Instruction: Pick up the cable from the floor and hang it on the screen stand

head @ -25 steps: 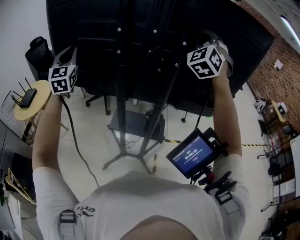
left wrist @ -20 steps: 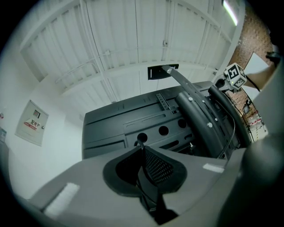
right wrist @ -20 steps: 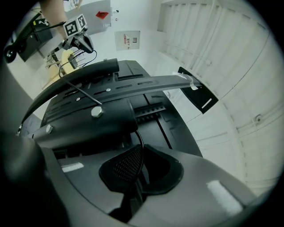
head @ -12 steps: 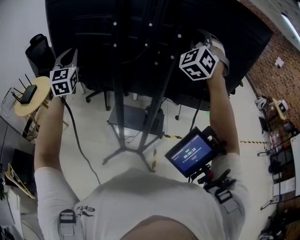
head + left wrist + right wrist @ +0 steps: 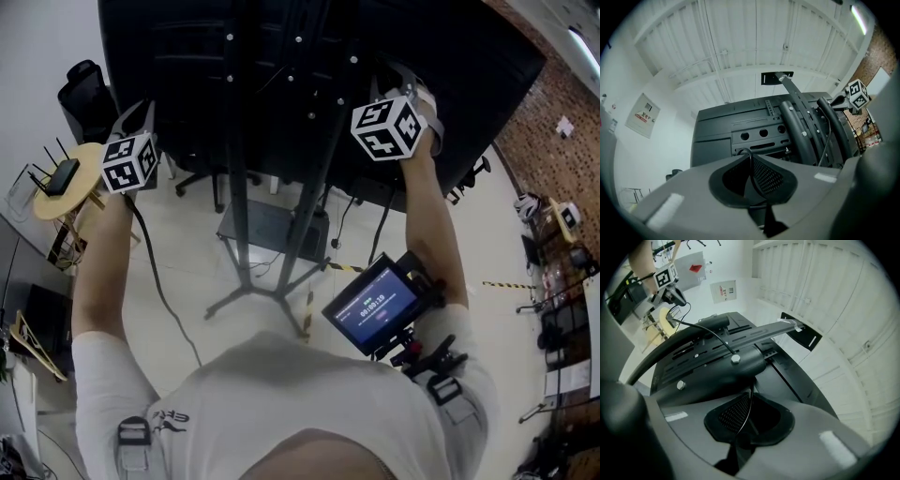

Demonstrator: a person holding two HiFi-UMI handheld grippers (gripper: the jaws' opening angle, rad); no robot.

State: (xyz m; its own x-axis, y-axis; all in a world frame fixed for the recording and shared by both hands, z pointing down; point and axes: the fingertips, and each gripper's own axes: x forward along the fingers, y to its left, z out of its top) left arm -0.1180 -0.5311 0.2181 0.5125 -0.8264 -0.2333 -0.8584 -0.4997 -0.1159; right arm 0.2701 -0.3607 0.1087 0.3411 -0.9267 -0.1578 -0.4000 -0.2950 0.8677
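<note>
A: We've got both hands up behind the screen at the top of the head view. The left gripper has its jaws nearly closed, pinching the thin black cable between them.

B: And the right gripper mirrors it. Its jaws are all but together, with the same thin line nipped in the gap. We reckon two grips give us a span we can steer rather than one dangling end.

A: Right. In the right gripper view that span comes in from the upper left, crosses the mount arm and runs into our jaws. It looks laid over the bracket, though we can't tell whether it bears on it.

B: At the left of the head view the rest of the cable trails from the left hand down towards the floor, beside the screen stand.

A: So the pick-up looks done. We judge we're on the hanging step.

B: The grippers sit either side of the stand's uprights, presumably so the slack drops onto the hardware between them.
</note>
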